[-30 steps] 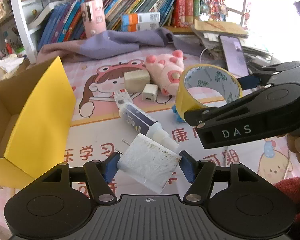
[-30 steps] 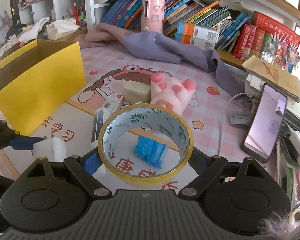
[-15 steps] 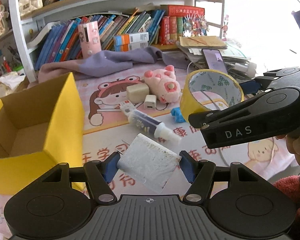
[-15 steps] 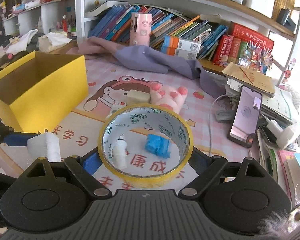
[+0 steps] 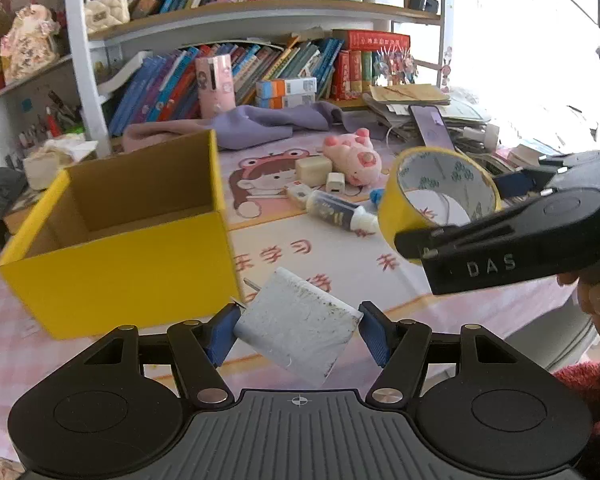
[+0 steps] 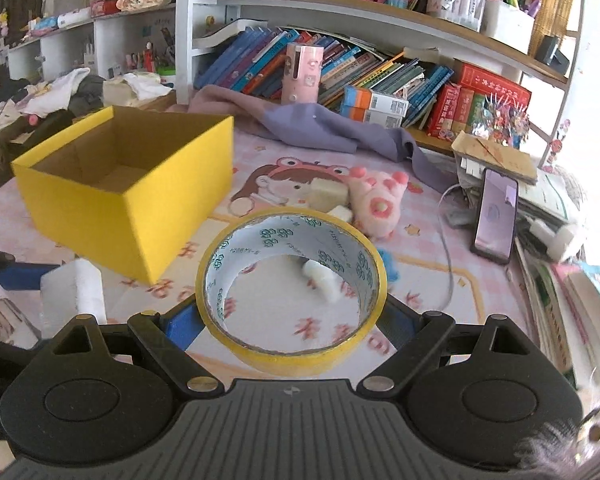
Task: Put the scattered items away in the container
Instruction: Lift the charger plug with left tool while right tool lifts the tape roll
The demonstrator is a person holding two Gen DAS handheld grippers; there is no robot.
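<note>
Carrying two finds at once, both hands are up over the counter and heading for the open yellow cardboard box (image 6: pixel 124 184) near the counter's left edge. The left gripper (image 5: pixel 298 330) has its blue-padded jaws pinching a scuffed white rectangular block (image 5: pixel 300 326), tilted on a corner, hanging in the air just off the box's near right corner. The right gripper (image 6: pixel 288 320) has its jaws spread wide and pressed on the outside of a yellow roll of packing tape (image 6: pixel 292 280), ring lying almost flat between them, out to the right of the box and short of it.

So this reads as the transport step: neither load is over the opening yet, and the box looks bare inside.

Back at the middle of the counter, plenty waits: a pink plush toy (image 6: pixel 376 200), a cream-coloured square block (image 6: pixel 326 196), a small white plug-shaped cube (image 5: pixel 334 182), a white tube with a dark label (image 5: pixel 334 212) and a small blue scrap (image 5: pixel 376 196).

Next up, I'd say, each load needs carrying across the box's rim and over the cavity, then letting go. The tape is broad, so it wants a spot clear of the walls, and the two grippers, close together, should take turns to avoid bumping.
</note>
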